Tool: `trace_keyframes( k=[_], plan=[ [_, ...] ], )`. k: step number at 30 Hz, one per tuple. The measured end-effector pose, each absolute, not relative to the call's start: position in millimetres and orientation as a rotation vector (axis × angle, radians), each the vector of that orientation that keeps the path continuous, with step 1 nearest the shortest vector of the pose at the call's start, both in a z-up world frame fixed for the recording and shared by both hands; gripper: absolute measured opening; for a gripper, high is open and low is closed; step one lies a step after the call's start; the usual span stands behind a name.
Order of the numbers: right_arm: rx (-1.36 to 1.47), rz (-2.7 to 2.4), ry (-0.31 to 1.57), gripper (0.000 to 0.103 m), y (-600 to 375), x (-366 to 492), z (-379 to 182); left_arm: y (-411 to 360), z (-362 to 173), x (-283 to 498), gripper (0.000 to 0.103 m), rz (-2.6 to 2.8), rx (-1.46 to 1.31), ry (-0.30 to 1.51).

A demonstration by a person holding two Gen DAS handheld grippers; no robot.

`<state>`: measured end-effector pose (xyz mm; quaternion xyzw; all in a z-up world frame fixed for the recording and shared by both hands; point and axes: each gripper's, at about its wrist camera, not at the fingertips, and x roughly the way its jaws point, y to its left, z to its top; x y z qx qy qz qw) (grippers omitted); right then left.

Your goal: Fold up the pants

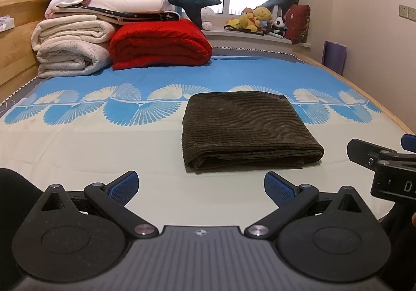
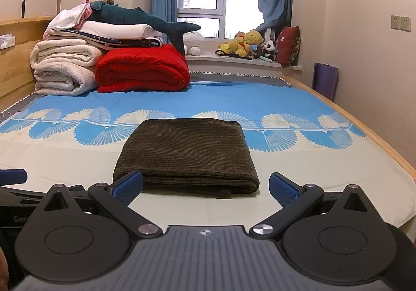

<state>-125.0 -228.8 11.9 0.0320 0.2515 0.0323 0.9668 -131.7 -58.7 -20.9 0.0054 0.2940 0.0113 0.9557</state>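
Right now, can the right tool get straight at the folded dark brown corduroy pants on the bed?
Probably yes. The right tool is open and holds nothing, and the folded dark brown corduroy pants lie directly ahead on the cream and blue bedsheet, with only bare sheet in front of their near edge.

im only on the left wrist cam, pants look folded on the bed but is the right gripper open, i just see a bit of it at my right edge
Observer: Yes. The right gripper has its jaws spread wide and holds nothing.
Operator: how close is it to the pants
Observer: One blue pad overlaps the near left corner of the pants in that view; I cannot tell whether it touches.
Operator: anything of mine visible from there
Observer: Only a blue tip at the left edge, part of the left gripper, which is open too.
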Motion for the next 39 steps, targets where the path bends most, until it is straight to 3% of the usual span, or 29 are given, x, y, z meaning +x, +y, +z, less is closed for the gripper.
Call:
trace_keyframes(
  k=[39],
  plan=[
    [0.059,0.072,0.507,0.102,-226.1,-126.0,11.4,-55.9,-20.9,-135.1,0.103,0.014,0.025,0.582]
  ],
)
